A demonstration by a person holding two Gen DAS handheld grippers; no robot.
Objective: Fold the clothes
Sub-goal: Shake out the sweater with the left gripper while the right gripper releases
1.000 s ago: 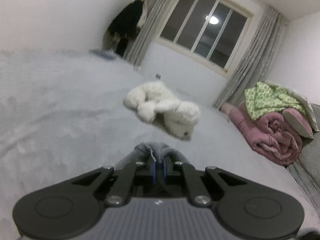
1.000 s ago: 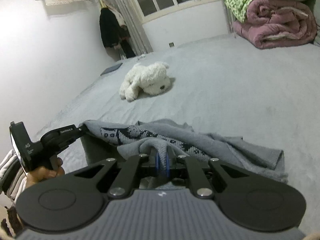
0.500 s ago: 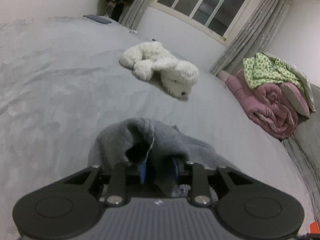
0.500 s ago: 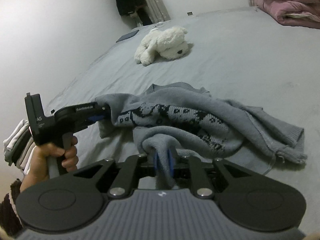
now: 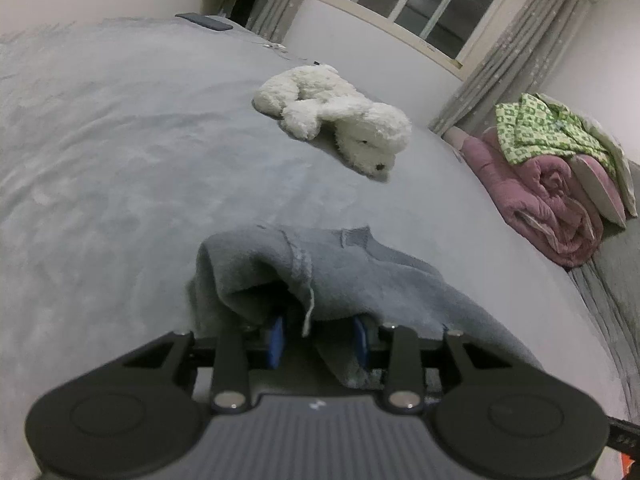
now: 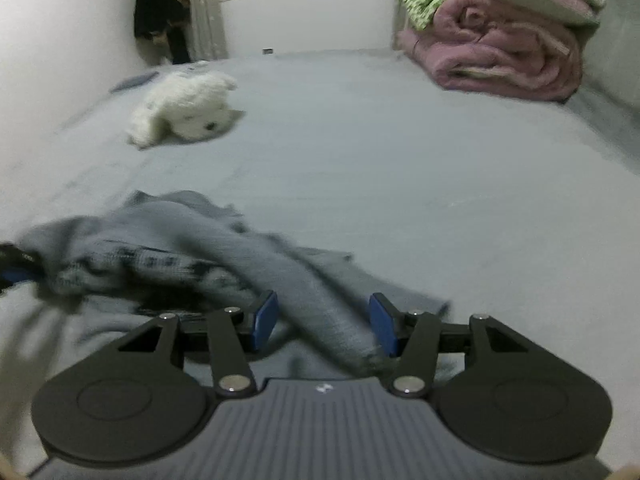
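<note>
Early stage: my left tool point(image 5: 318, 338) and right tool point(image 6: 323, 322) gape, gripping nothing, over the crumpled grey sweater point(image 6: 208, 256), no fold yet made.

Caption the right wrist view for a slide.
Right gripper open over a rumpled grey sweater on the grey bed, white plush dog beyond.

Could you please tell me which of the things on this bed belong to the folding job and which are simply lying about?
Part of the job:
- grey sweater
- left claw, open
- right claw, open

Lying about:
- white plush dog
- pink quilt roll
- green patterned blanket
- dark flat item near the far edge
</note>
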